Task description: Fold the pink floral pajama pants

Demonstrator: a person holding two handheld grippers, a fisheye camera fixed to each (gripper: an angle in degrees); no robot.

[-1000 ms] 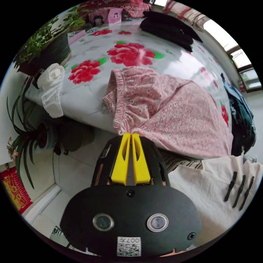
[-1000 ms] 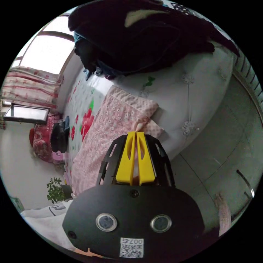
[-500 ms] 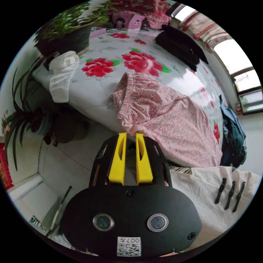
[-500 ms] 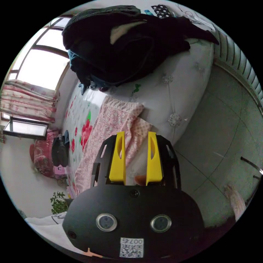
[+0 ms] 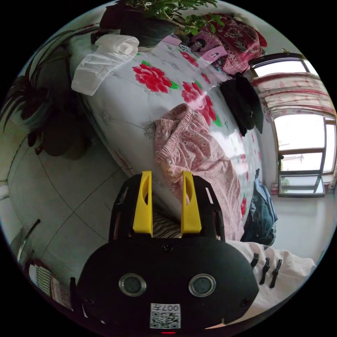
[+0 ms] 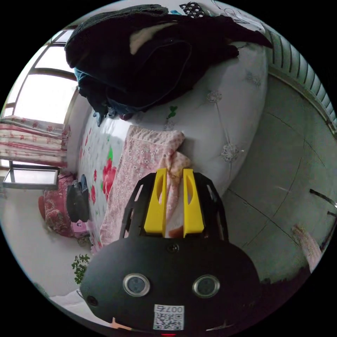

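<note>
Here, the left gripper [image 5: 165, 175] has its yellow jaws spread, gripping nothing, just off the edge of the white, red-flowered bed [image 5: 140, 101]. The right gripper [image 6: 174, 172] is likewise parted; cloth lies between its jaws, though contact looks uncertain. The pink floral pajama pants [image 5: 196, 158] lie along the bed's edge, near a dark clothes heap [image 6: 147, 59].

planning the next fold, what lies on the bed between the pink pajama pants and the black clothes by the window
In the left gripper view, bare floral bedspread with red flowers separates the pink pajama pants from the black clothes.
</note>
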